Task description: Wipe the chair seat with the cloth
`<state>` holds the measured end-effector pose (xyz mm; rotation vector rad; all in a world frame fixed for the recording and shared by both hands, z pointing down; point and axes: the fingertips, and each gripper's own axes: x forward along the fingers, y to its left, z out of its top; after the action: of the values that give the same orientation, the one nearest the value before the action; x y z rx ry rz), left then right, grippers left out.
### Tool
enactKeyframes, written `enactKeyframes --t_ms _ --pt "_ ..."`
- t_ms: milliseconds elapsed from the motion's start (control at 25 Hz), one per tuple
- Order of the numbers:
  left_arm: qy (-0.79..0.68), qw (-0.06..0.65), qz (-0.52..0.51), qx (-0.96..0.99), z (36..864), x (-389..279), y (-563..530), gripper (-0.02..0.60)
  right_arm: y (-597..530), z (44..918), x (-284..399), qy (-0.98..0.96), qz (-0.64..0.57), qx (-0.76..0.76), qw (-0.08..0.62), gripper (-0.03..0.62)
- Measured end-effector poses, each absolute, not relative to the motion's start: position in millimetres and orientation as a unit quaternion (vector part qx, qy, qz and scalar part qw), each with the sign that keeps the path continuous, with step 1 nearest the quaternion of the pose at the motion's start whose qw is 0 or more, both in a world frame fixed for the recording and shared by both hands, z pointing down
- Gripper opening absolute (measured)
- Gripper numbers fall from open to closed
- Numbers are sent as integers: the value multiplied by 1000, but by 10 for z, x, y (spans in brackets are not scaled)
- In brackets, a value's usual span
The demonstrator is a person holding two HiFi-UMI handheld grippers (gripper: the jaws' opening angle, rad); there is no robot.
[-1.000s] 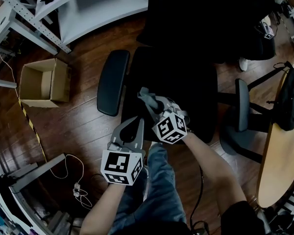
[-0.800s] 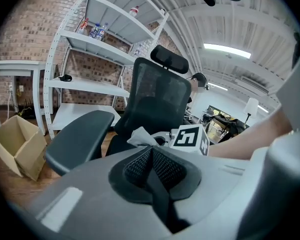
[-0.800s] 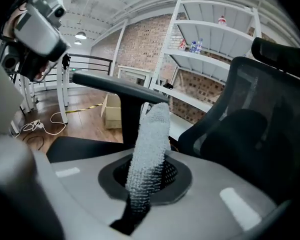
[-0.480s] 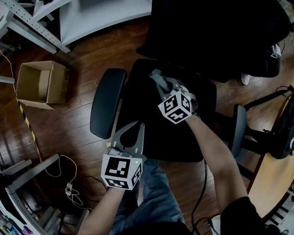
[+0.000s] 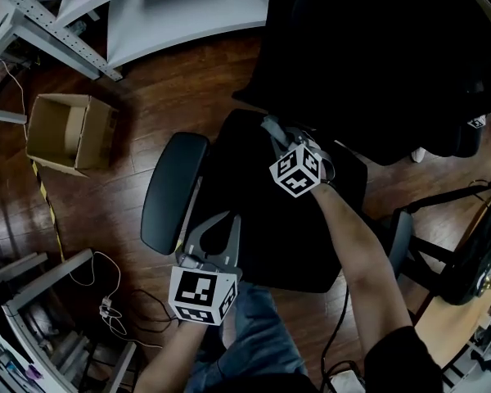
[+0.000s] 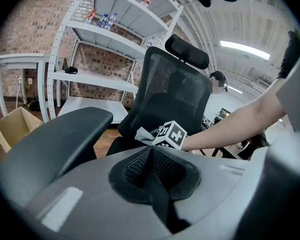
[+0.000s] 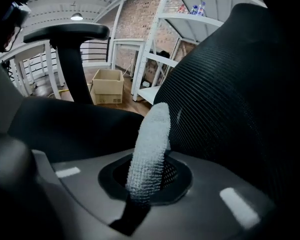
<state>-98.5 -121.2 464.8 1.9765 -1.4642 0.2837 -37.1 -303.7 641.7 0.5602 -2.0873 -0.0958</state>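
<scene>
R gripper [image 5: 273, 133] has slid rearward on seat [image 5: 262, 219] — clamped on pale, nubbly cloth [image 7: 150, 149]; L gripper [image 5: 218, 226] jaws together, empty.

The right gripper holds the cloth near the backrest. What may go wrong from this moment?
1. The cloth stands up from the right gripper close to the backrest; it may rub the mesh and miss the chair seat.
2. The left gripper is shut on nothing, so the chair may turn under the push.
</scene>
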Motion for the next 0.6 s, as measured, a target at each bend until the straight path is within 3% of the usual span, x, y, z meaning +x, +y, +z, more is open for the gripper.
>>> enactKeyframes --t_ms 600 --pt "-561 336 120 747 4787 -897 -1136 5 -2832 6613 -262 -851 -29 200 485 11"
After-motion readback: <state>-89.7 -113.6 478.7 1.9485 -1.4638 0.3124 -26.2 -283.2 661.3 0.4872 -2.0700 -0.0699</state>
